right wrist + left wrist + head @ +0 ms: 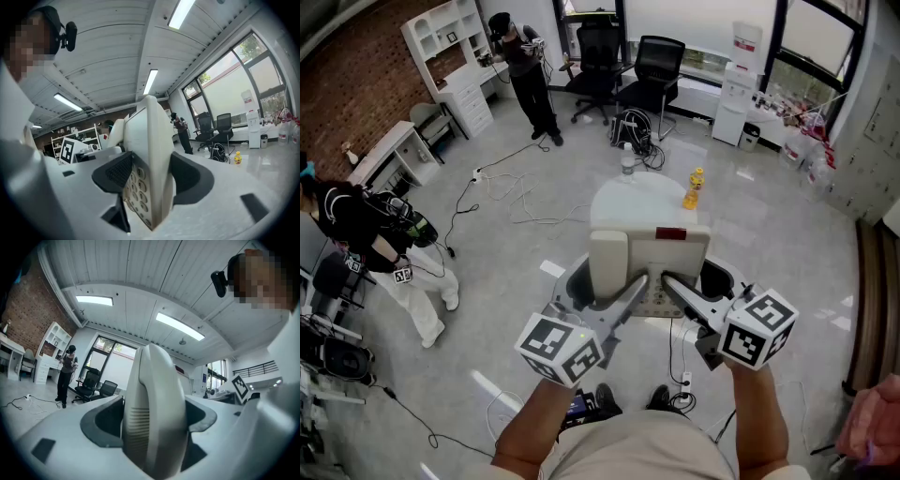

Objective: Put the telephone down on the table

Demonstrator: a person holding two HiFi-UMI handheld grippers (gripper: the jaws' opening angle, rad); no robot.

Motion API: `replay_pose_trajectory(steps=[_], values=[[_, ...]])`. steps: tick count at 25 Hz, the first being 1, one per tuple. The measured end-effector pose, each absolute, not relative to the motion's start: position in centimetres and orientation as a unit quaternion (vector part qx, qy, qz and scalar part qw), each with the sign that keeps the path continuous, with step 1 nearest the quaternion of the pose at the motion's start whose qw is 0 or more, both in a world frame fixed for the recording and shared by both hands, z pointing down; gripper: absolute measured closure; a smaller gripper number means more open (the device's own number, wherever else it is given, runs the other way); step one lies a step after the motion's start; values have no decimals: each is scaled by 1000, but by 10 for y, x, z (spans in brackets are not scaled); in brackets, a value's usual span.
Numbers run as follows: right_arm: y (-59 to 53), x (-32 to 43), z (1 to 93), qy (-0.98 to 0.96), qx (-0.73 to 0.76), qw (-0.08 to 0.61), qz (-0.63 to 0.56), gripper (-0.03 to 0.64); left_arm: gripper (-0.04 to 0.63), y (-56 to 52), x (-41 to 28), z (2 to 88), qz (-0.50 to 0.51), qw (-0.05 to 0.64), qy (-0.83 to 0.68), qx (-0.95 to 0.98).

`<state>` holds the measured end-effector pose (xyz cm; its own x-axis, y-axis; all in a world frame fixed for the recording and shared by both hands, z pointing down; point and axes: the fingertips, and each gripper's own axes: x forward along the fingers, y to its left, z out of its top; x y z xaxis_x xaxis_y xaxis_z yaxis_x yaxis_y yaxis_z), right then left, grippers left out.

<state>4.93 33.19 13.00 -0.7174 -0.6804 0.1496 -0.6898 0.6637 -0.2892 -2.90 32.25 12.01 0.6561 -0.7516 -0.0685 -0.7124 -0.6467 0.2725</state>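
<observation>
A large office with a pale grey floor (516, 253) is seen from above, with a brick wall (356, 84) and white shelving (455, 52) at the left and tall windows along the far side. A round white table (623, 202) stands in the middle. Its near edge is hidden behind the telephone, so whether the two touch cannot be told.

Two people are in view. One in dark clothes (525, 66) stands near the shelving, and one in a black top and white trousers (384, 248) is at the left edge. Black office chairs (656, 66) sit by the windows, and cables (511, 187) trail across the floor.

The cream telephone (661, 253) is held up in front of the person between both grippers. Its handset (607, 262) rests on the left side of its body and its keypad faces the camera.

The left gripper (630, 289) pinches the handset side, with its dark pads pressed against either flank. The right gripper (677, 291) pinches the right edge of the body beside the keypad, its pads also tight on the casing.

On the table's far side stand a yellow bottle (695, 188) and a clear bottle (627, 162).
</observation>
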Motion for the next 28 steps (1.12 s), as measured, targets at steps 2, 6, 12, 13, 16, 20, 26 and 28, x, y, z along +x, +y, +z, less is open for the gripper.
replay_pose_trajectory(steps=[2, 6, 12, 13, 16, 20, 26, 28], values=[[330, 50, 132, -911, 377, 15, 165, 364, 224, 321, -29, 122, -87, 112, -404, 904], [328, 47, 138, -910, 380, 18, 166, 364, 224, 318, -31, 128, -86, 115, -401, 905], [324, 34, 148, -907, 387, 23, 165, 364, 224, 312, -43, 139, -85, 121, -395, 906], [322, 32, 149, -906, 388, 24, 166, 364, 224, 310, -45, 140, -85, 122, -394, 907], [318, 27, 152, -905, 392, 26, 165, 364, 225, 306, -50, 144, -84, 124, -391, 908], [314, 20, 154, -903, 398, 29, 161, 363, 225, 300, -58, 146, -82, 129, -389, 908], [313, -4, 156, -897, 410, 28, 163, 362, 225, 296, -82, 150, -92, 128, -374, 914], [313, -13, 156, -895, 414, 26, 163, 362, 225, 296, -90, 150, -94, 126, -369, 916]])
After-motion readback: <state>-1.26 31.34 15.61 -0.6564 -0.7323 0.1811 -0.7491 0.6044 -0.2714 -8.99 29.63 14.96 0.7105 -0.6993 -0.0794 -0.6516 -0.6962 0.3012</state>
